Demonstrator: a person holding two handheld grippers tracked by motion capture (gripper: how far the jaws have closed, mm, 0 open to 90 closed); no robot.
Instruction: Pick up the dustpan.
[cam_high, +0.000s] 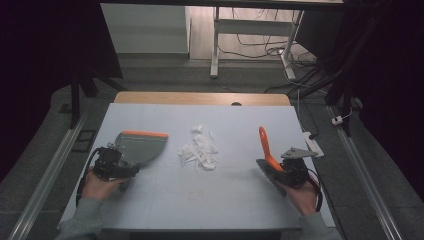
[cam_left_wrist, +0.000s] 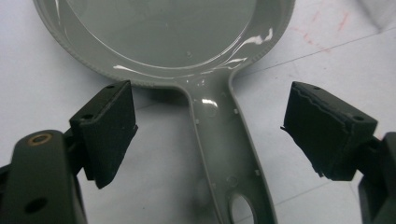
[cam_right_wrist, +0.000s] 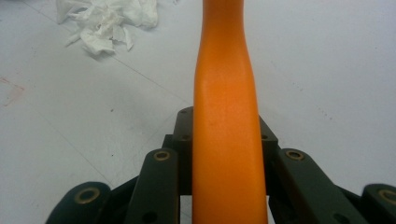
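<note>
The grey dustpan lies flat on the table's left, its handle between the spread, untouching jaws of the left gripper. These should be closed squarely mid-handle (not near the hole). The right gripper is clamped on the orange brush, right of the paper scraps.

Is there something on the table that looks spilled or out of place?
Yes. A loose heap of torn white paper scraps lies scattered in the middle of the table, between the grey dustpan and the orange-handled brush. It looks like litter waiting to be swept.
</note>
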